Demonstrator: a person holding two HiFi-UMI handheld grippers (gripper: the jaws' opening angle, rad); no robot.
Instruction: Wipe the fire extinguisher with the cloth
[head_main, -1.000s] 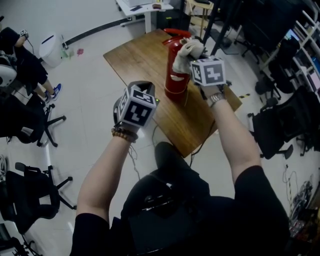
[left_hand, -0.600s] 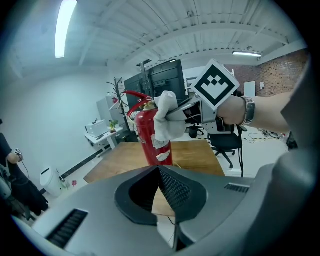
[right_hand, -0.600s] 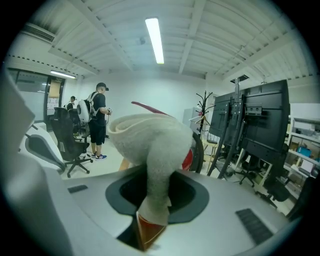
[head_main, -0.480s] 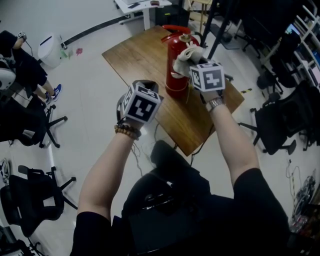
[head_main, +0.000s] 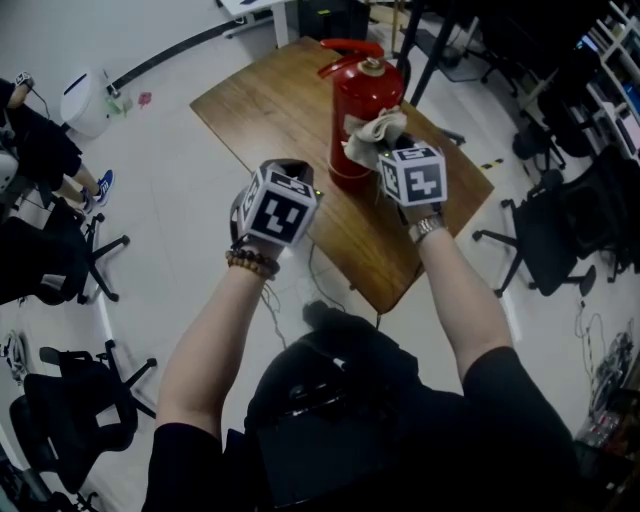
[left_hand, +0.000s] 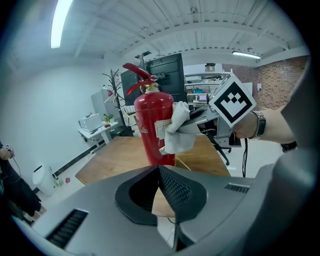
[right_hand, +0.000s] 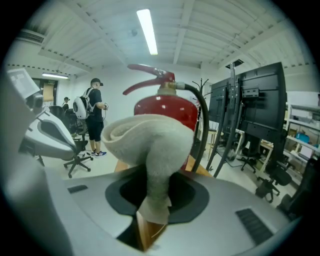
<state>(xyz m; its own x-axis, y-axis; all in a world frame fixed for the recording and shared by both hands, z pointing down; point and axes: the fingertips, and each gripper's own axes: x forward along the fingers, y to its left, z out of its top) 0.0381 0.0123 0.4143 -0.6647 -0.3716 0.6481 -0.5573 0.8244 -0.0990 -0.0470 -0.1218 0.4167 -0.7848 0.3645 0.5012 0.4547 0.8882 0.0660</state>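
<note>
1. Fire extinguisher (head_main: 362, 105): red, upright on wooden bench (head_main: 265, 110), toward its far-right side. Red lever on top, black hose (right_hand: 203, 125) curving down one side.
2. Cloth (head_main: 375, 132): pale, bunched. Touches the cylinder's side abt mid-height, just beside the white label (seen in left gripper view).
3. R gripper (right_hand: 150, 212): fingers clamped on cloth's lower end. Rest of cloth bulges up & out in a rolled fold, right in front of the extinguisher.
4. L gripper (left_hand: 160, 182): fingers (left_hand: 175, 190) fully closed, pad to pad, nothing btw them. Points toward the extinguisher but apart from it, over the bench's near-left edge.
5. Around: office chairs (head_main: 60, 400) on pale floor left of bench. One person (right_hand: 95, 112) stands in the background in right gripper view.
</note>
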